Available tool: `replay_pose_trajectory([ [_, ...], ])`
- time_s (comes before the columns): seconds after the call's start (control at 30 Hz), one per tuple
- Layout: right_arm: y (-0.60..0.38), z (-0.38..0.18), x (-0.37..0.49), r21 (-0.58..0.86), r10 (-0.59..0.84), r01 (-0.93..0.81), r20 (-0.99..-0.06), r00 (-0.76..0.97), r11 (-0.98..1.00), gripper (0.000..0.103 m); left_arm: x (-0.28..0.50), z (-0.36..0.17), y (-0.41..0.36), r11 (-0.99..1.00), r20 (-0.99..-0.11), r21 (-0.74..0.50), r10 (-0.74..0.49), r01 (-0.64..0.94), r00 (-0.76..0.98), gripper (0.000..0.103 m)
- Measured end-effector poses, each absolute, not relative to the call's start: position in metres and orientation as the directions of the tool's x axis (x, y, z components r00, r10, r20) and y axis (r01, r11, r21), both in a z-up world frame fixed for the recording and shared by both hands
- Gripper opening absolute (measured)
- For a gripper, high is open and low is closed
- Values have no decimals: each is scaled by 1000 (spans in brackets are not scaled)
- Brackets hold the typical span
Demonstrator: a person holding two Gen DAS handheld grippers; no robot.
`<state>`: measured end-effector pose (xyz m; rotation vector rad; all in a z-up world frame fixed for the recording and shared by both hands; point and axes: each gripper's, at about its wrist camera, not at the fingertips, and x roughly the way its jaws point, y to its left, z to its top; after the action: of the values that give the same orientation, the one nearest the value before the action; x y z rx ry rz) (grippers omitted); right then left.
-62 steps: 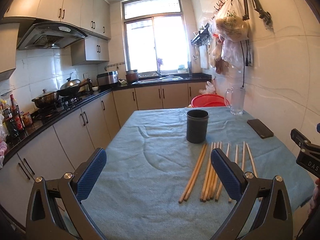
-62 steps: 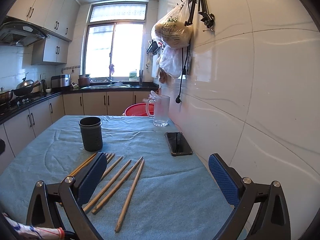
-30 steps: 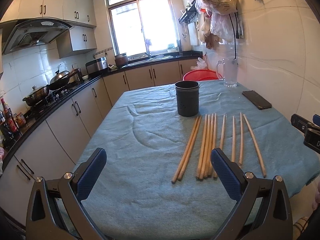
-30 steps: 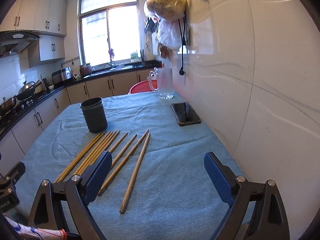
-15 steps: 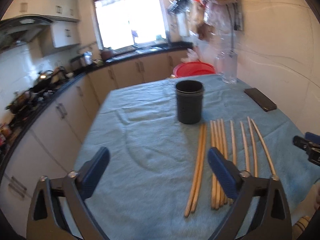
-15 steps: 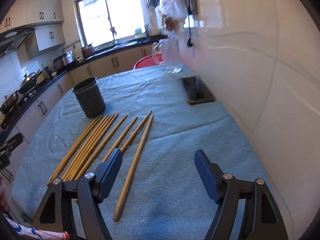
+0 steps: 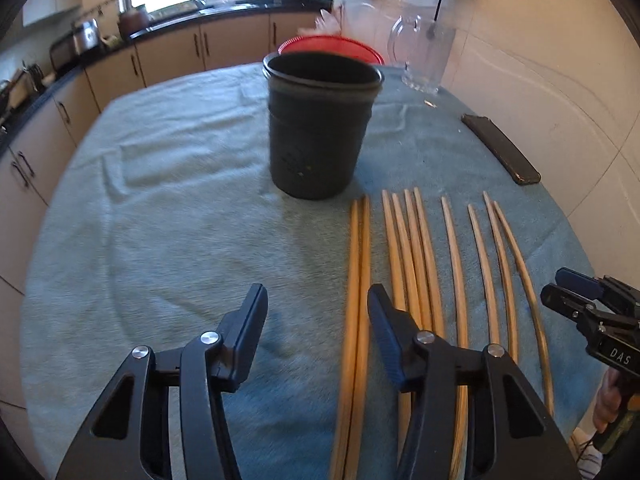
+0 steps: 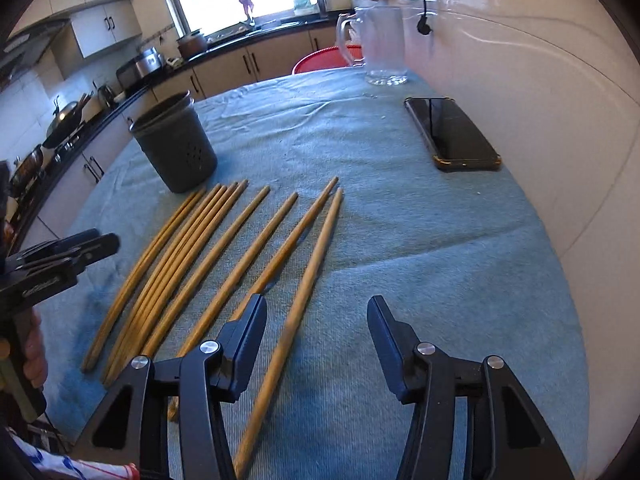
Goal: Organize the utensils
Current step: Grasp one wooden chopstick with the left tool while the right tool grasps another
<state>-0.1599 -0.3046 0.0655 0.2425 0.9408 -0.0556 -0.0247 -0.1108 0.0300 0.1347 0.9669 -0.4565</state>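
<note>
Several wooden chopsticks (image 7: 416, 248) lie side by side on a blue-green towel (image 7: 168, 216), their tips pointing at a dark cylindrical holder (image 7: 320, 128) that stands upright. My left gripper (image 7: 318, 320) is open and empty, low over the towel, with the leftmost chopstick pair (image 7: 358, 280) running between its fingers. My right gripper (image 8: 318, 320) is open and empty, low over the rightmost chopstick (image 8: 308, 276), which passes between its fingers. The chopsticks (image 8: 208, 252) and holder (image 8: 176, 148) also show in the right wrist view.
A black phone (image 8: 452, 132) lies on the towel near the tiled wall. A clear glass jug (image 8: 380, 48) stands at the far table edge, with a red basin (image 7: 332, 46) behind. Kitchen counters and cabinets (image 7: 168, 52) run along the left and back.
Both grippers have moved forward and down toward the chopsticks. Their jaws have narrowed but remain open. The holder and chopsticks have not moved.
</note>
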Motion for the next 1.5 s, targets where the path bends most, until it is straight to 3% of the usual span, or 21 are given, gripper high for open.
replay_pose_trajectory([
  [0.07,-304,64,-156,180,59,152,-810,584,972,56,-20,24,-114,895,-828,-92,-312,436,466,50],
  [0.13,-304,60,-152,177,58,151,-815,577,973,56,-17,17,-117,894,-843,-79,-296,442,449,39],
  [0.23,-303,57,-149,167,53,152,-823,565,974,56,-14,16,-115,890,-843,-90,-307,447,441,37],
  [0.43,-301,52,-143,134,26,156,-834,552,979,56,-20,13,-130,876,-846,35,-230,480,482,33],
  [0.47,-300,52,-141,122,19,155,-838,545,980,56,-18,14,-131,876,-851,22,-236,481,468,30],
  [0.53,-297,51,-137,86,-8,154,-850,527,984,44,-15,15,-129,882,-856,27,-223,471,466,7],
  [0.57,-295,51,-134,59,-25,146,-857,515,988,40,-13,16,-125,889,-861,32,-207,457,464,8],
  [0.63,-297,52,-130,52,-23,135,-864,503,990,18,-10,17,-116,900,-869,3,-214,436,447,7],
  [0.73,-313,53,-127,115,35,144,-883,468,983,12,-7,20,-95,926,-886,-52,-216,373,411,7],
  [1.03,-336,55,-112,139,84,138,-936,343,981,11,-2,22,-76,938,-916,-122,-233,325,327,7],
  [1.5,-325,50,-59,7,-1,50,-987,161,999,12,20,24,-98,915,-952,-38,-155,401,264,7],
])
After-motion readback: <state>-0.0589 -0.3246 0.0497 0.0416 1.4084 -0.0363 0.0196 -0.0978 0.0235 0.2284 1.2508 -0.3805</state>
